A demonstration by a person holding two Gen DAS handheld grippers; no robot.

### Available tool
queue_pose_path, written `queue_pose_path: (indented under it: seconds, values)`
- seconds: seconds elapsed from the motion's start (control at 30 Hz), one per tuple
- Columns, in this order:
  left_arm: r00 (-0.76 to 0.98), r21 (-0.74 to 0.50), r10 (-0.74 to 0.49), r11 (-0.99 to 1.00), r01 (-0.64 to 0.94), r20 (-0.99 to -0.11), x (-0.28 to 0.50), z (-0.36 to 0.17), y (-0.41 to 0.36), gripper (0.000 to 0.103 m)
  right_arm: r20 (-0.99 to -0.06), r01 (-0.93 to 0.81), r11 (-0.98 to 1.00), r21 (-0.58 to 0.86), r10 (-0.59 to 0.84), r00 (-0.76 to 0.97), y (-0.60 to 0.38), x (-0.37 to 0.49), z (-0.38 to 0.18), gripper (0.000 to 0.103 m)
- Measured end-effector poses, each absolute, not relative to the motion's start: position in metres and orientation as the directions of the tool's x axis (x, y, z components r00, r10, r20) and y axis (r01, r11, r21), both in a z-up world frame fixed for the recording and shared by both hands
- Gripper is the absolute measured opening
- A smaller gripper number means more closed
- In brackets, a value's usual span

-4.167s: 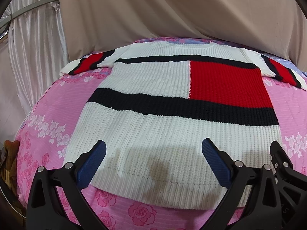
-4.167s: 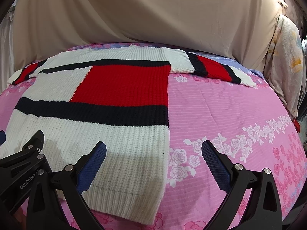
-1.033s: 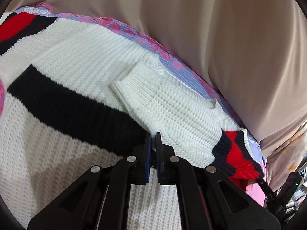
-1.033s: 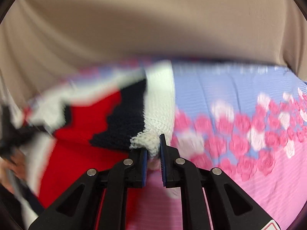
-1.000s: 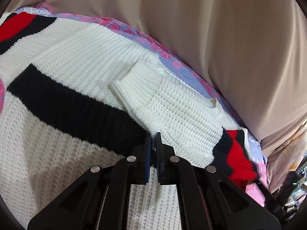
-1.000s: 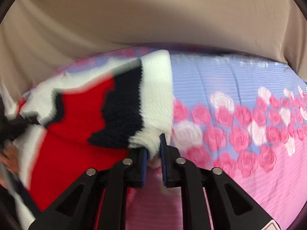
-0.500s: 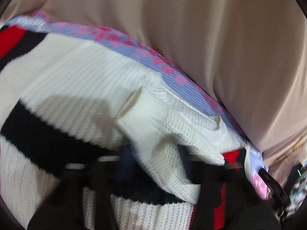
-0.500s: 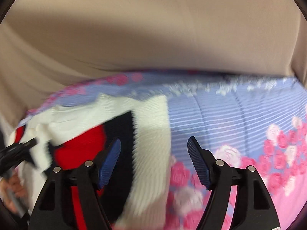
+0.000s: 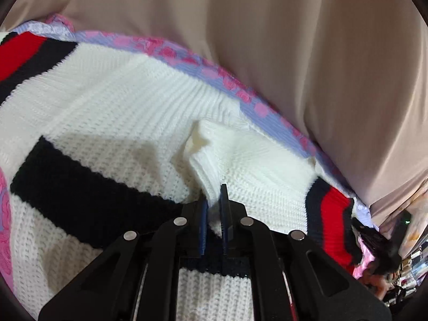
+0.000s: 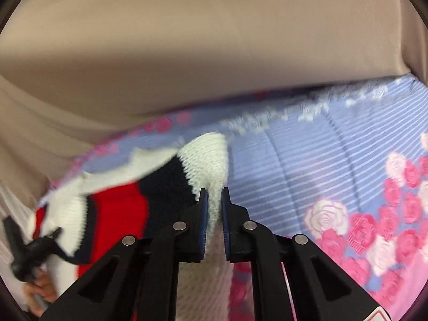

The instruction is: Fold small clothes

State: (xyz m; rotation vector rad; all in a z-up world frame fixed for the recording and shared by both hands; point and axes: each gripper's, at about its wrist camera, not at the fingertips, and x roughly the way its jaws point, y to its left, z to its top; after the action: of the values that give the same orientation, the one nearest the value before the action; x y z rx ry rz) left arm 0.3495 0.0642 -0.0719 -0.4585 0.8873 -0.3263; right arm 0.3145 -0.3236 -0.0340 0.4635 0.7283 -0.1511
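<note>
The white knit sweater (image 9: 112,123) with black and red bands lies spread on the pink and lilac rose-print bedspread (image 10: 334,165), backed by a beige curtain (image 9: 294,40). The left gripper (image 9: 214,203) is clamped on the white ribbed cuff (image 9: 206,160) of a sleeve folded in over the sweater's body, its blue pads nearly together with knit pinched between them. The right gripper (image 10: 213,203) likewise grips the white end of the other striped sleeve (image 10: 171,184), which is blurred.
</note>
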Motion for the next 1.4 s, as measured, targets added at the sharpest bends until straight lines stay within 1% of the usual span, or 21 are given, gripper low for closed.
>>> queue_pose_path:
  seconds: [0.1,0.17,0.2,0.23,0.3,0.37,0.43,0.53,0.67,0.73,0.8,0.83,0.87,0.93,0.97,1.07,1.13,1.23,1.27,1.3,1.4]
  values:
    - [0.594,-0.503,-0.450,0.860,0.087,-0.667,0.348,-0.074,0.065,0.008,-0.604,0.229,0.928,0.294,-0.005,0.797,-0.299,0.271,0.004,0.016]
    - [0.600,-0.494,-0.445,0.864,0.093,-0.665,0.347,-0.074,0.063,0.008,-0.618,0.145,0.957,0.253,0.045,0.785,-0.271,0.260,0.007,0.016]
    - [0.601,-0.494,-0.444,0.864,0.092,-0.664,0.348,-0.074,0.063,0.008,-0.647,0.102,0.969,0.223,0.069,0.760,-0.254,0.258,-0.002,0.013]
    - [0.603,-0.499,-0.446,0.862,0.089,-0.661,0.347,-0.075,0.063,0.008,-0.690,0.088,0.980,0.180,0.061,0.721,-0.244,0.260,-0.014,0.002]
    - [0.602,-0.515,-0.456,0.853,0.086,-0.655,0.347,-0.073,0.065,0.008,-0.773,0.148,0.985,0.093,-0.022,0.634,-0.246,0.269,-0.053,0.000]
    - [0.598,-0.541,-0.477,0.837,0.085,-0.644,0.349,-0.072,0.072,0.009,-0.746,0.178,0.948,0.264,0.084,0.661,-0.268,0.259,-0.060,0.000]
    - [0.596,-0.555,-0.490,0.827,0.087,-0.636,0.349,-0.073,0.075,0.009,-0.732,0.201,0.933,0.297,0.088,0.676,-0.269,0.250,-0.050,0.000]
    - [0.597,-0.563,-0.494,0.822,0.085,-0.632,0.348,-0.073,0.076,0.010,-0.751,0.210,0.965,0.156,-0.022,0.660,-0.252,0.256,-0.053,0.000]
    - [0.603,-0.589,-0.505,0.805,0.071,-0.617,0.343,-0.069,0.083,0.011,-0.743,0.224,0.970,0.091,-0.083,0.664,-0.232,0.244,-0.047,0.000]
    - [0.622,-0.650,-0.543,0.756,0.069,-0.565,0.333,-0.057,0.107,0.011,-0.711,0.200,0.976,0.083,-0.082,0.698,-0.215,0.225,-0.038,0.016]
    - [0.668,-0.674,-0.525,0.737,0.046,-0.528,0.328,-0.040,0.142,0.011,-0.689,0.151,0.981,0.120,-0.027,0.724,-0.203,0.203,-0.033,0.022]
    - [0.701,-0.665,-0.483,0.746,0.016,-0.525,0.326,-0.031,0.164,0.018,-0.677,0.133,0.982,0.137,-0.005,0.736,-0.198,0.193,-0.032,0.025]
    - [0.749,-0.638,-0.397,0.768,-0.044,-0.529,0.325,-0.020,0.197,0.038,-0.673,0.123,0.981,0.147,0.007,0.740,-0.193,0.183,-0.032,0.027]
    - [0.797,-0.576,-0.229,0.799,-0.174,-0.559,0.327,-0.010,0.246,0.062,-0.671,0.104,0.978,0.178,0.043,0.741,-0.188,0.167,-0.037,0.030]
    - [0.803,-0.541,-0.126,0.798,-0.267,-0.583,0.330,-0.008,0.279,0.063,-0.671,0.092,0.977,0.192,0.062,0.739,-0.184,0.161,-0.040,0.030]
    - [0.758,-0.507,0.004,0.741,-0.440,-0.652,0.348,-0.023,0.355,0.063,-0.684,0.067,0.975,0.213,0.100,0.722,-0.170,0.150,-0.053,0.034]
    - [0.716,-0.514,0.026,0.678,-0.526,-0.698,0.359,-0.043,0.391,0.063,-0.705,0.070,0.976,0.206,0.099,0.702,-0.164,0.152,-0.063,0.036]
    - [0.722,-0.556,0.017,0.625,-0.548,-0.692,0.365,-0.060,0.414,0.050,-0.709,0.079,0.969,0.234,0.114,0.696,-0.173,0.157,-0.068,0.039]
    - [0.724,-0.551,0.014,0.639,-0.537,-0.689,0.370,-0.060,0.413,0.025,-0.710,0.085,0.963,0.255,0.128,0.692,-0.175,0.158,-0.070,0.039]
    - [0.727,-0.561,-0.019,0.650,-0.512,-0.686,0.376,-0.060,0.411,0.008,-0.706,0.086,0.959,0.269,0.135,0.695,-0.177,0.156,-0.070,0.039]
    - [0.767,-0.557,-0.025,0.702,-0.443,-0.642,0.384,-0.034,0.386,0.006,-0.704,0.086,0.959,0.271,0.136,0.697,-0.176,0.154,-0.071,0.040]
